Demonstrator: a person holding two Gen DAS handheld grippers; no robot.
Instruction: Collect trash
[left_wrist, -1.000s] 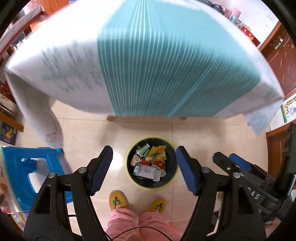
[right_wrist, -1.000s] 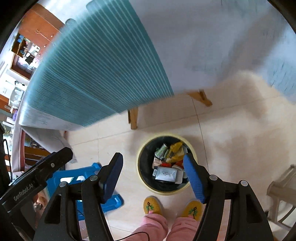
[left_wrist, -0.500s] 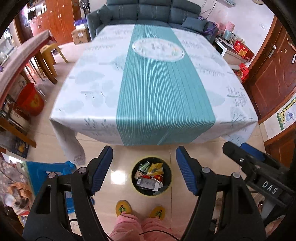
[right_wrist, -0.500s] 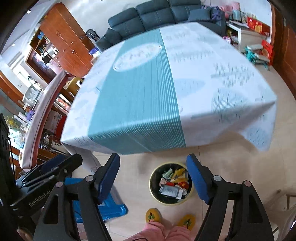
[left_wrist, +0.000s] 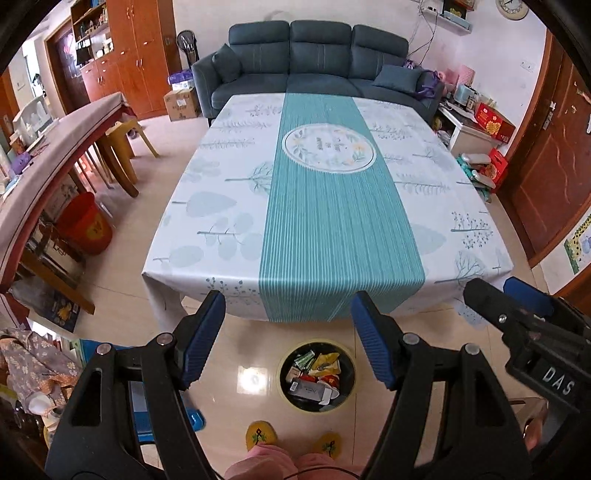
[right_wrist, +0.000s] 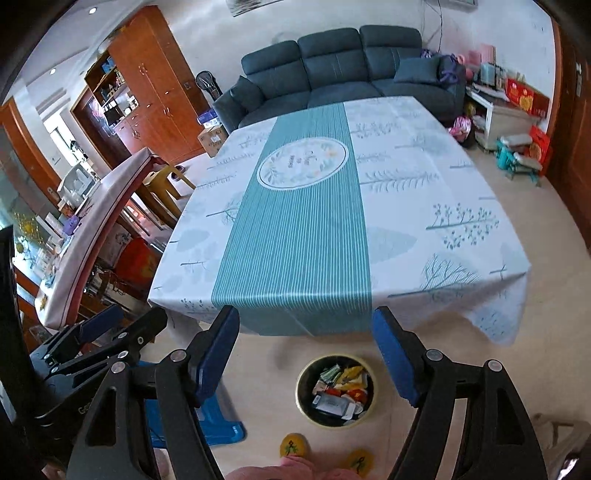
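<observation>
A round black bin (left_wrist: 317, 376) (right_wrist: 337, 390) with a yellow rim stands on the tiled floor by the near edge of the table. It holds several wrappers and cartons. My left gripper (left_wrist: 288, 325) hovers high above it, open, nothing between its blue pads. My right gripper (right_wrist: 306, 345) is also open and empty, well above the bin. Each gripper shows at the side of the other's view. The table (left_wrist: 325, 206) (right_wrist: 332, 221) wears a white and teal cloth.
A person's pink trousers and yellow slippers (left_wrist: 260, 436) stand just behind the bin. A blue stool (right_wrist: 218, 417) sits left of it. A long side table (left_wrist: 44, 155), an orange bucket (left_wrist: 85, 223), wooden cupboards and a dark sofa (left_wrist: 317, 55) ring the room.
Both grippers have risen and tilted up. The underside view of the table edge gave way to its whole top and the room; the bin now looks smaller and lower in both views.
</observation>
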